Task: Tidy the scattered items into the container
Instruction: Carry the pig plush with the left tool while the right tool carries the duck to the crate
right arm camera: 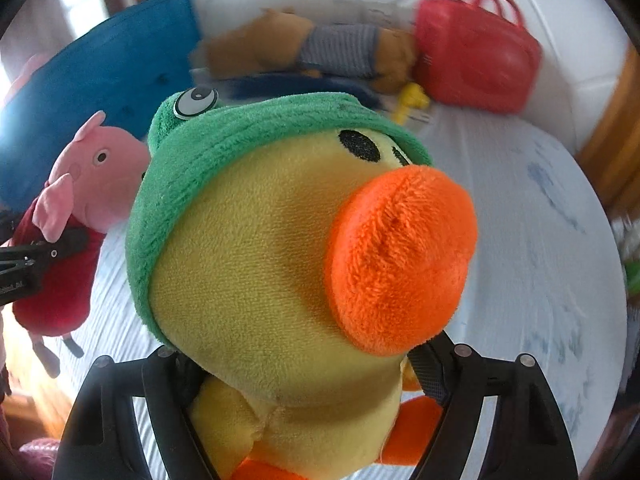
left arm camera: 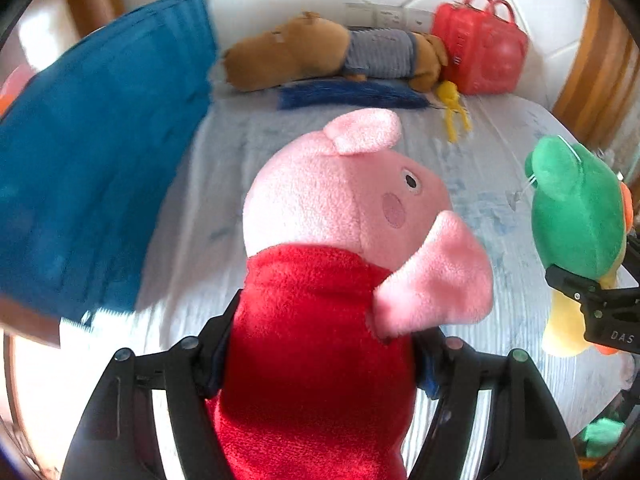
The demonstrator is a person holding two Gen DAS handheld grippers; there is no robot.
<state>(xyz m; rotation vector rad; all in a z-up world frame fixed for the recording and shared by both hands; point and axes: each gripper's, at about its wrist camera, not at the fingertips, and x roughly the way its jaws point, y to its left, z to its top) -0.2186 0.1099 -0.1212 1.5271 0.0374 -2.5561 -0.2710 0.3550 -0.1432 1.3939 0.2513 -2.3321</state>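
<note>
1. Our left gripper [left arm camera: 320, 364] has its jaws clamped on the pig toy [left arm camera: 340, 240].
2. Our right gripper [right arm camera: 304, 376] has its jaws clamped on the duck toy [right arm camera: 280, 240].
3. Both toys hang above the bed [left arm camera: 500, 152], apart from the red bag [left arm camera: 480, 48].

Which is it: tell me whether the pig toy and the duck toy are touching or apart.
Apart. The left wrist view shows bedsheet between the pig toy and the duck toy; the right wrist view shows the same gap.
</note>
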